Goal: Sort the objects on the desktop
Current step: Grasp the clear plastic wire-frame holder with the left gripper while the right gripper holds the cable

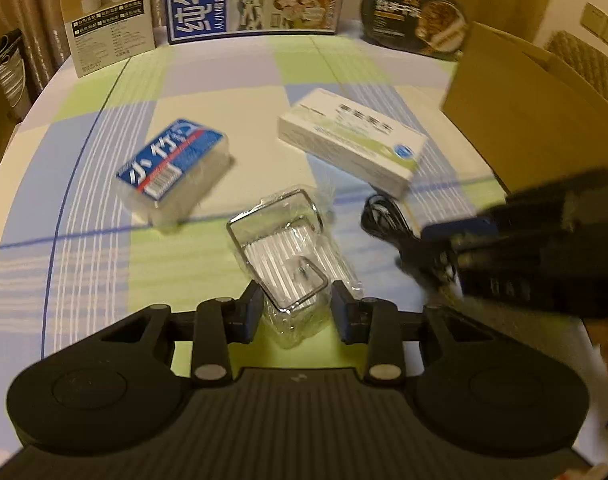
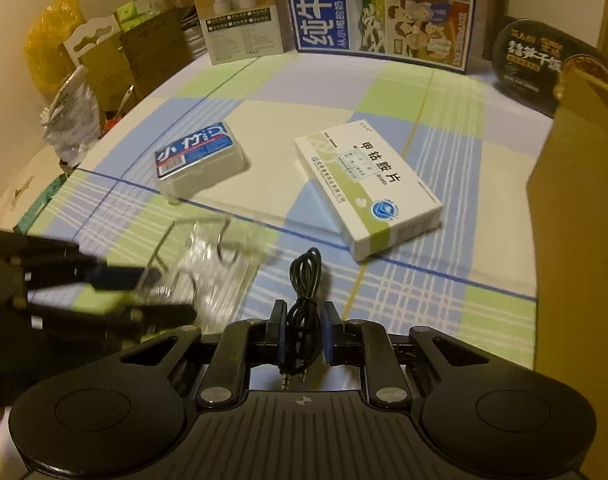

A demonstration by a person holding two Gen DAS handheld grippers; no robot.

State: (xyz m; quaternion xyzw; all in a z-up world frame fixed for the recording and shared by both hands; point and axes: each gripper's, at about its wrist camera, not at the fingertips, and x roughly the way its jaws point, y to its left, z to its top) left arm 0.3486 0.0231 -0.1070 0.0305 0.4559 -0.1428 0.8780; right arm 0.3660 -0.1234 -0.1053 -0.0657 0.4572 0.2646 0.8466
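Between the left gripper's (image 1: 297, 312) jaws lay the bagged wire rack (image 1: 282, 252), clamped at its near end, long axis running away. Alongside, closed right gripper (image 2: 303, 334) pinching coiled black cable (image 2: 304, 280); cardboard box (image 2: 576, 216) nearer that hand.

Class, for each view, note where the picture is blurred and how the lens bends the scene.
Left wrist view: the right claw is smeared by motion blur; the white medicine box is soft; the table edge bows. Right wrist view: the left claw and the clear packet are streaked, while the black cable looks sharp; the corners go dark.
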